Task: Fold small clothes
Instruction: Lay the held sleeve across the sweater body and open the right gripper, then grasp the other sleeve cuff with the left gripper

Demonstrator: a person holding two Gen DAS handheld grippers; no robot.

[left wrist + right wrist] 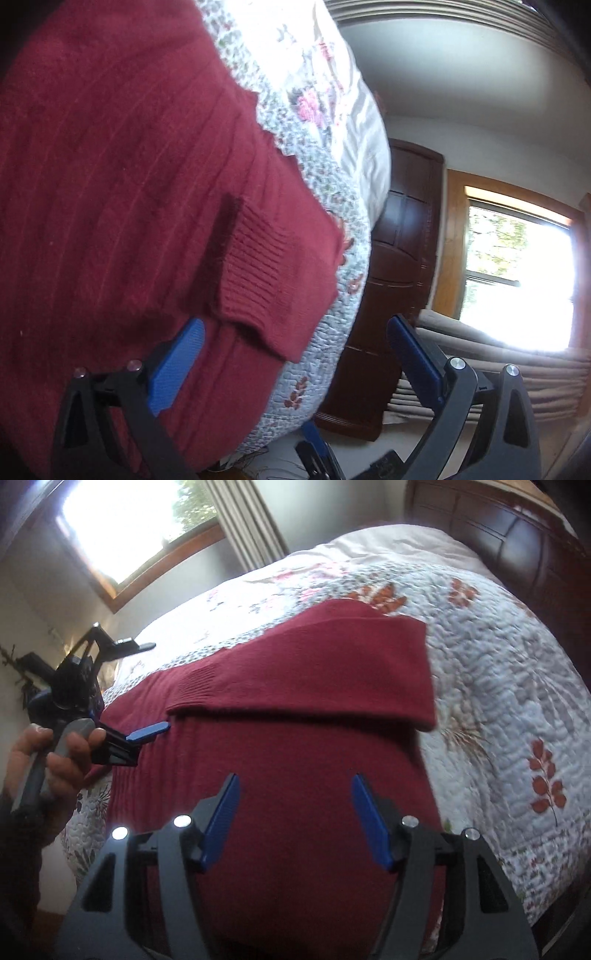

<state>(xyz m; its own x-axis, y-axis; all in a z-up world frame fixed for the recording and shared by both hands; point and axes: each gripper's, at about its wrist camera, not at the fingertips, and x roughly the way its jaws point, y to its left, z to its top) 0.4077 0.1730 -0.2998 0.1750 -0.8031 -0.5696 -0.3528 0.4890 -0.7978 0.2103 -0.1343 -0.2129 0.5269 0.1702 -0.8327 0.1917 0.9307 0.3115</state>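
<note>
A dark red knitted sweater (280,760) lies spread on the quilted floral bedspread (495,686). One sleeve (321,672) is folded across its body, and the ribbed cuff (255,273) shows in the left wrist view. My left gripper (295,325) is open, with its blue fingers (177,362) hovering near the sweater's edge (110,184) and nothing between them. It also shows in the right wrist view as the left gripper (110,686), held by a hand (48,753). My right gripper (293,779) stands open above the sweater's lower body, holding nothing.
A dark wooden headboard (517,528) rises behind the bed. There is a bright window (136,520) with curtains (243,520) on the wall. A dark wooden door (402,258) and a second window (517,273) lie beyond the bed's edge.
</note>
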